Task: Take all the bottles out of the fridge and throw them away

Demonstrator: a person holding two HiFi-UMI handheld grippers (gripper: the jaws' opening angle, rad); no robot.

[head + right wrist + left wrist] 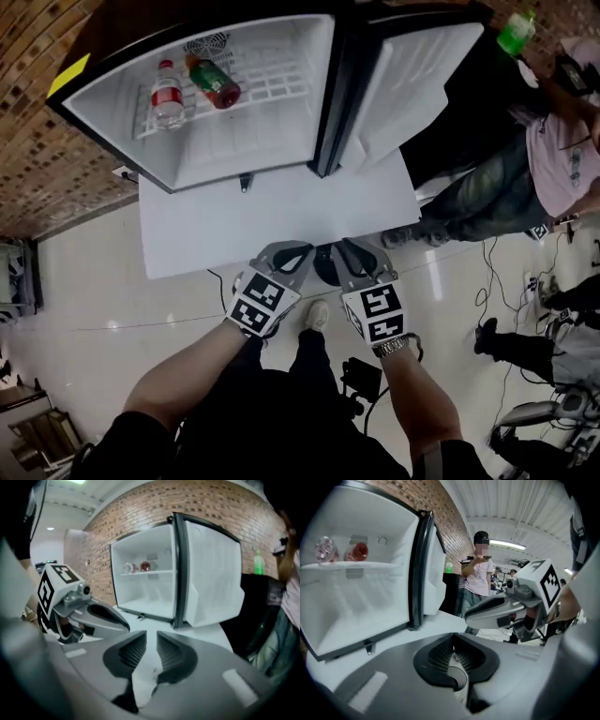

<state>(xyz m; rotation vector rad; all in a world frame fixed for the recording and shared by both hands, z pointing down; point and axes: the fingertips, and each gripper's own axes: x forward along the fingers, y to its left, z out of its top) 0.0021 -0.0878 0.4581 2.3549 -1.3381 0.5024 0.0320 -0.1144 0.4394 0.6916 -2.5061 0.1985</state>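
Observation:
The small fridge (pixel 246 141) stands open on a white surface. On its wire shelf lie a clear water bottle with a red label (pixel 167 94) and a red bottle with a green band (pixel 216 82). Both also show in the left gripper view, the clear bottle (pixel 326 549) and the red one (pixel 357 551), and small in the right gripper view. My left gripper (pixel 302 251) and right gripper (pixel 345 249) hang side by side well in front of the fridge, over the surface's near edge. Both are shut and empty.
The fridge door (pixel 412 84) swings open to the right. A green bottle (pixel 517 33) stands on a black unit behind it. A person (pixel 562 141) stands at the right holding a phone. Cables and gear lie on the tiled floor (pixel 450 281).

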